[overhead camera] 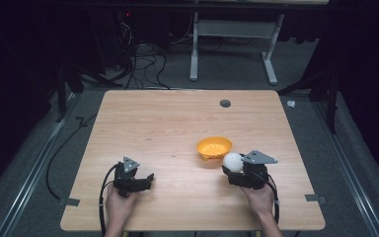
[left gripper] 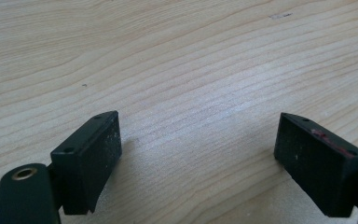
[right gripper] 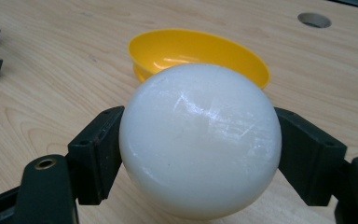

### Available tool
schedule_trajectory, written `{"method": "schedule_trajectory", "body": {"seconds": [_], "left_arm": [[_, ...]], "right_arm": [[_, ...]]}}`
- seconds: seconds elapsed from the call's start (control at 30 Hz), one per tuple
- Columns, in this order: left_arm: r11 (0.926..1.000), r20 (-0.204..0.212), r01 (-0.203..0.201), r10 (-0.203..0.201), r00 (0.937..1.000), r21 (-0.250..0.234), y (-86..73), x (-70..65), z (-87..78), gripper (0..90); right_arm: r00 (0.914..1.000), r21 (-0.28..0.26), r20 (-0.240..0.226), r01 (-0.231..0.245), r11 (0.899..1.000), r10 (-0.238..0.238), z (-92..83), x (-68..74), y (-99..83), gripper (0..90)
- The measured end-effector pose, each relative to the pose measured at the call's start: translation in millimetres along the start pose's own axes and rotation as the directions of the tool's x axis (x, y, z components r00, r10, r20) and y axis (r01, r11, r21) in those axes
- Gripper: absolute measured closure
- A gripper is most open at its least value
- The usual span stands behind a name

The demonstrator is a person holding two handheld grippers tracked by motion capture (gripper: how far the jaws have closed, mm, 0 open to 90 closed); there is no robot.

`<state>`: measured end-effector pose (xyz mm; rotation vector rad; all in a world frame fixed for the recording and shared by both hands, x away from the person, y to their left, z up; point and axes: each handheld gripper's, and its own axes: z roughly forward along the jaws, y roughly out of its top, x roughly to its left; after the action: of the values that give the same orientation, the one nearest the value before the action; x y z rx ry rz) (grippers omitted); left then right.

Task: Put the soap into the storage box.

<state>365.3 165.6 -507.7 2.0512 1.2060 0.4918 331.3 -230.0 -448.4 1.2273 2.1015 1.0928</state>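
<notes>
My right tongs (right gripper: 200, 154) are clamped on the white ball (right gripper: 199, 140) just short of the yellow bowl (right gripper: 198, 51); it's smooth and round, so it could squirt out. Left tongs (left gripper: 196, 163) rest apart

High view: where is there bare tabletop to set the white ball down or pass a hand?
Bare wood runs across the far half of the table, short of the round hole, and between the left tool and the yellow bowl. It is crowded by the right tool, shut on the white ball beside the bowl.
</notes>
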Motion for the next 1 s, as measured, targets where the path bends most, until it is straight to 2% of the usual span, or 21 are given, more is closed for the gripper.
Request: {"method": "schedule_trajectory", "body": {"seconds": [0.23,0.6,1.0], "left_arm": [[1.0,0.0,0.0,0.0,1.0,0.0,0.0,0.0,0.0,15.2],[1.0,0.0,0.0,0.0,1.0,0.0,0.0,0.0,0.0,15.2],[1.0,0.0,0.0,0.0,1.0,0.0,0.0,0.0,0.0,15.2]], "right_arm": [[1.0,-0.031,-0.003,0.009,0.999,-0.009,0.3,-0.3,13.9,23.5],[0.9997,-0.041,-0.019,0.016,0.999,-0.016,4.1,-2.8,29.5,23.5],[0.9989,-0.016,-0.047,0.003,1.0,-0.003,17.3,-8.2,49.0,23.5]]}}
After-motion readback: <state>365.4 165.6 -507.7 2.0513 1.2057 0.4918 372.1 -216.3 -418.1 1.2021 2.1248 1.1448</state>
